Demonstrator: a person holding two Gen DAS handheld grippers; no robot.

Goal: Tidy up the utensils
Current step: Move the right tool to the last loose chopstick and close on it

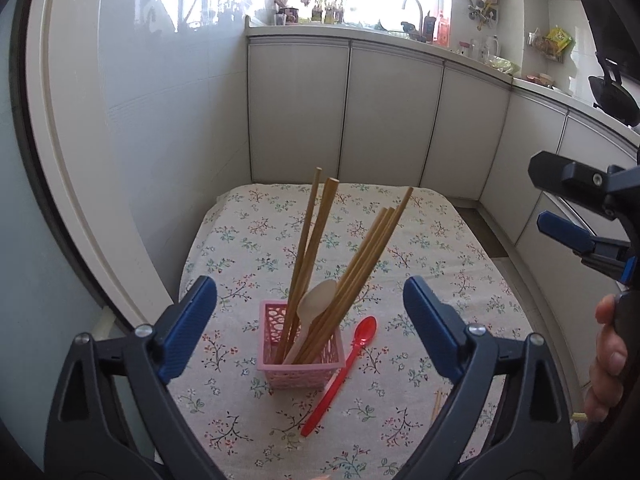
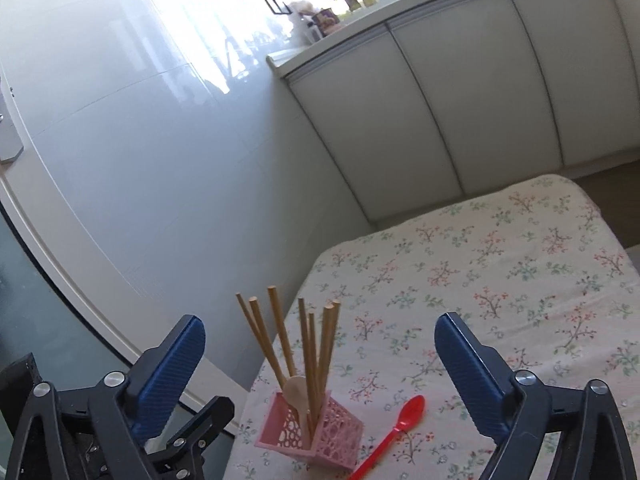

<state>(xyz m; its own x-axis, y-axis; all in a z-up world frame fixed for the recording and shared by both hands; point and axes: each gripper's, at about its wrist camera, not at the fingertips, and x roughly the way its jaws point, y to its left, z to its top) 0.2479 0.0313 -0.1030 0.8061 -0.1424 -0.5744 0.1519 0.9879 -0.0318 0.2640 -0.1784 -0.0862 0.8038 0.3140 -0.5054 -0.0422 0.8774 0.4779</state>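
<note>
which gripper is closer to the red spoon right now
Left, by a little, as far as these views show. The left gripper hangs just before the red spoon; the right gripper hovers higher.

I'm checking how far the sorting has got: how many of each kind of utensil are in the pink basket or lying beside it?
Chopsticks in the pink basket: 7, by the tips in the right wrist view
Cream spoon in the basket: 1
Red spoon on the cloth: 1
Total: 9
Not counted: wooden stick ends, mostly hidden.
</note>
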